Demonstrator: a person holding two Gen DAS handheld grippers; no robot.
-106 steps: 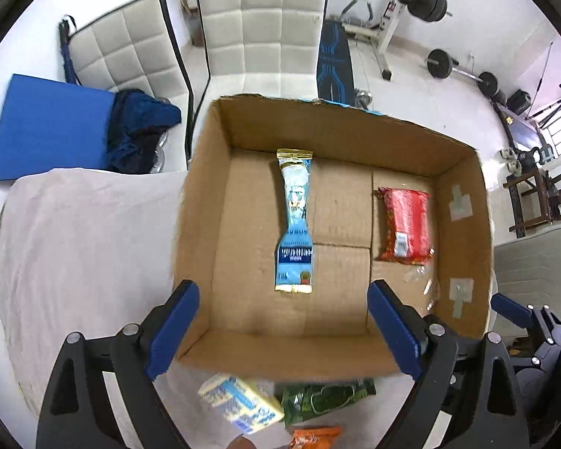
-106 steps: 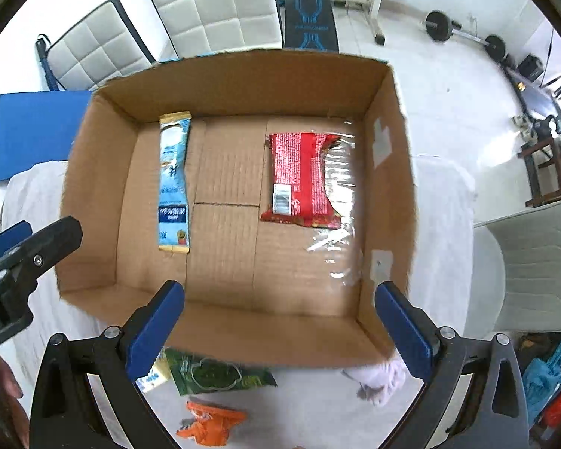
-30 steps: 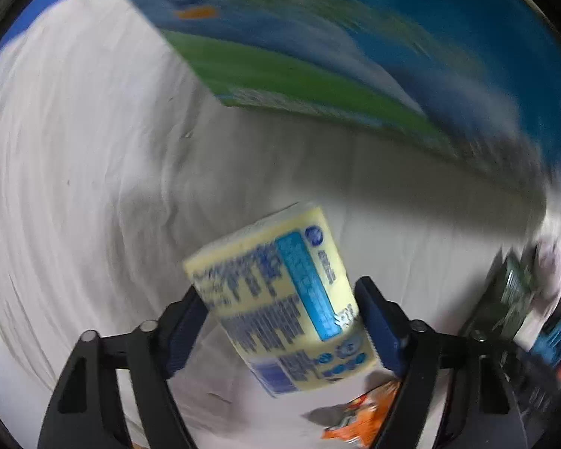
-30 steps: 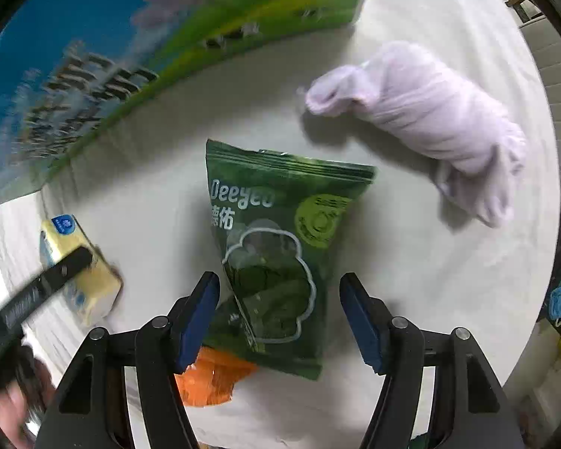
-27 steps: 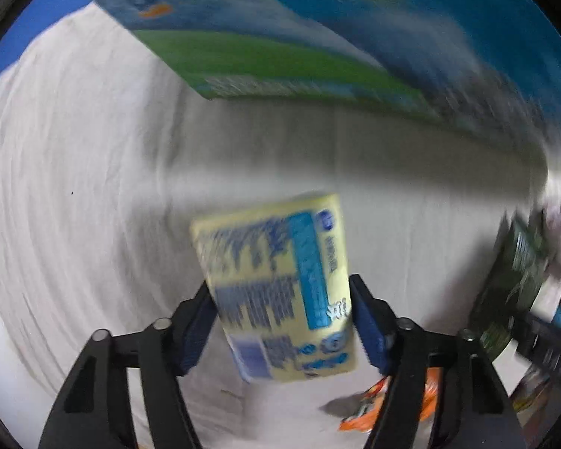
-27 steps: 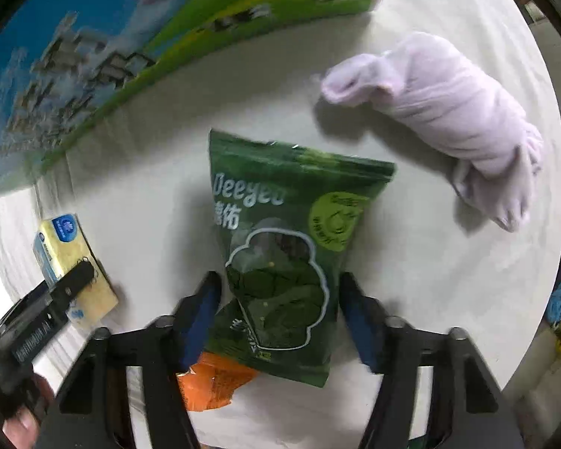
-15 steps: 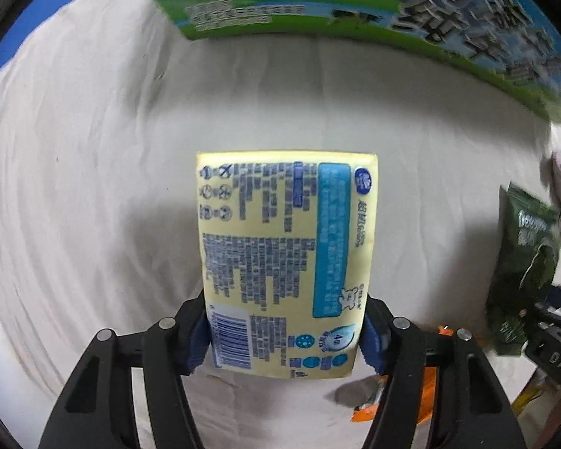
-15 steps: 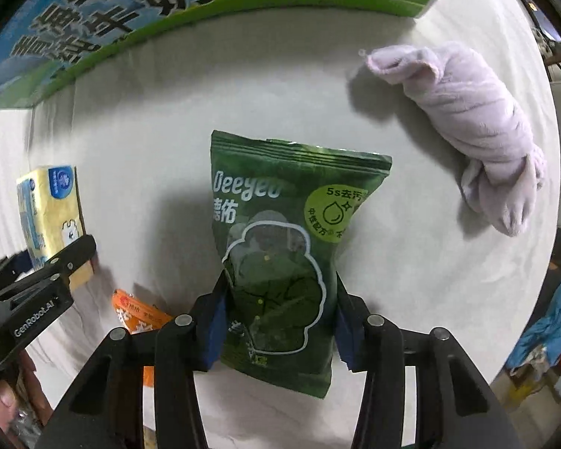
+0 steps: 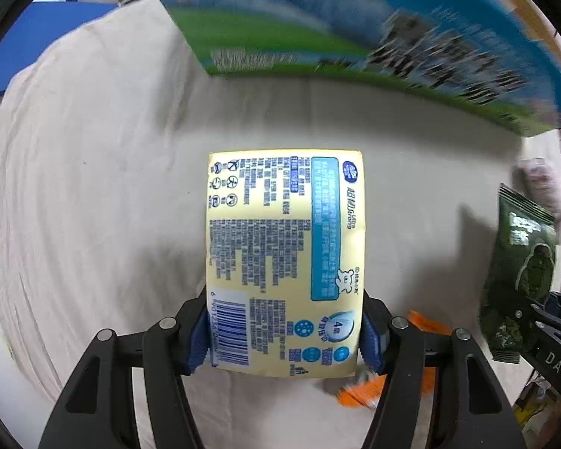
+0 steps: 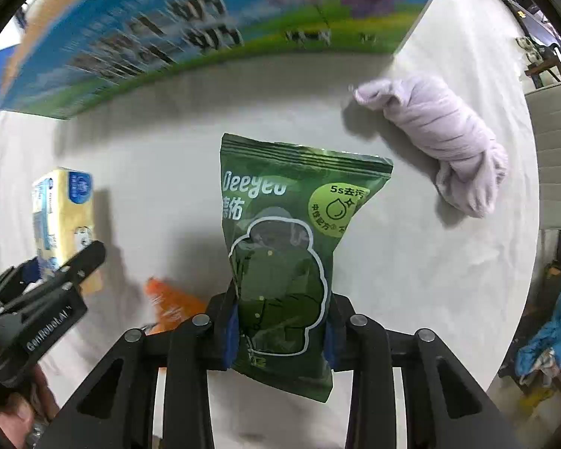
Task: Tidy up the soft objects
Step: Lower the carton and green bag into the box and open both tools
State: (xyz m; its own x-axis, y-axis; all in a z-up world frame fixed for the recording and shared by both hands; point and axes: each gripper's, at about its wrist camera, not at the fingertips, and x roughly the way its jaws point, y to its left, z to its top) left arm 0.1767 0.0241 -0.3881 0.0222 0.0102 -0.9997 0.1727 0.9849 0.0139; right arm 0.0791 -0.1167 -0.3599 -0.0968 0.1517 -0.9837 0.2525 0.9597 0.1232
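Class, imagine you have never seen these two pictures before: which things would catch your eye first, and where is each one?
First, the yellow pack, gripped in the left gripper at the centre of the left view, and the green pouch, gripped in the right gripper. Behind both runs the box with its blue and green print, and a lilac cloth lies on the table right of the pouch.

The big printed box (image 9: 374, 33) ahead of our grippers is blurry, so we cannot read it. The orange packet (image 10: 175, 307) is partly hidden behind our right gripper (image 10: 280, 333).
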